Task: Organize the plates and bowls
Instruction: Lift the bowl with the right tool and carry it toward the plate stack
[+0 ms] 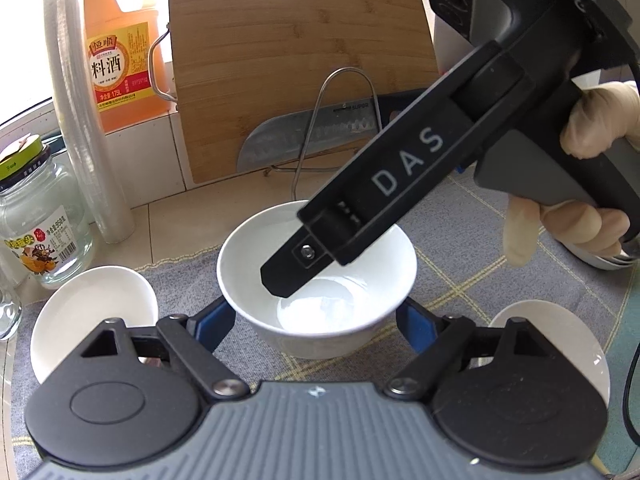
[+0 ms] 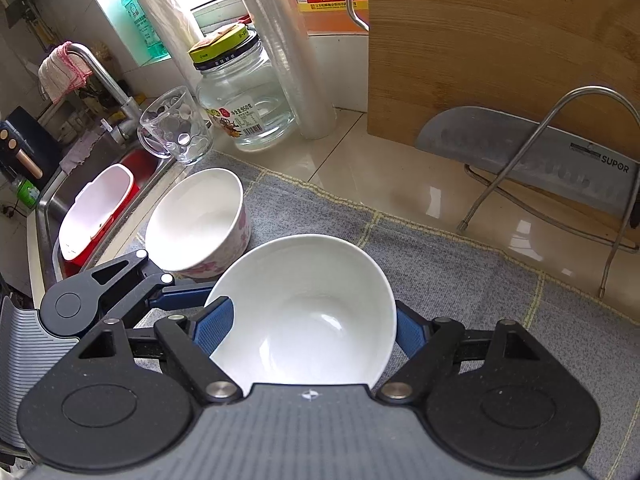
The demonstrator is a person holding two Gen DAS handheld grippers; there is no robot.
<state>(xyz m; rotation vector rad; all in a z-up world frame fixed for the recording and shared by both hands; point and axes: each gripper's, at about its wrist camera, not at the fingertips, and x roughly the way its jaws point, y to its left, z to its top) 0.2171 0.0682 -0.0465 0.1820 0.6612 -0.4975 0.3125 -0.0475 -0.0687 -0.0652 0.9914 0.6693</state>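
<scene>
A plain white bowl [image 1: 360, 264] [image 2: 308, 288] sits upright over the grey checked mat [image 2: 460, 280]. My left gripper [image 1: 316, 320] is shut on it, with a blue pad against each side of the lower wall. One of its fingers [image 2: 180, 296] shows from the left in the right wrist view. My right gripper [image 2: 311, 330] comes in from the upper right, held by a gloved hand [image 1: 592, 120]. Its jaws stand wide: one black finger [image 1: 288, 272] dips inside the bowl, while the other pad [image 2: 408, 332] is just outside the rim.
A flower-patterned bowl [image 2: 196, 220] [image 1: 92, 312] stands left of the white bowl, and a small white dish [image 1: 560, 340] stands right. Behind are a bamboo board [image 1: 296, 60], a cleaver [image 1: 312, 140] on a wire rack, a glass jar [image 1: 36, 220], a mug [image 2: 176, 128] and the sink [image 2: 48, 208].
</scene>
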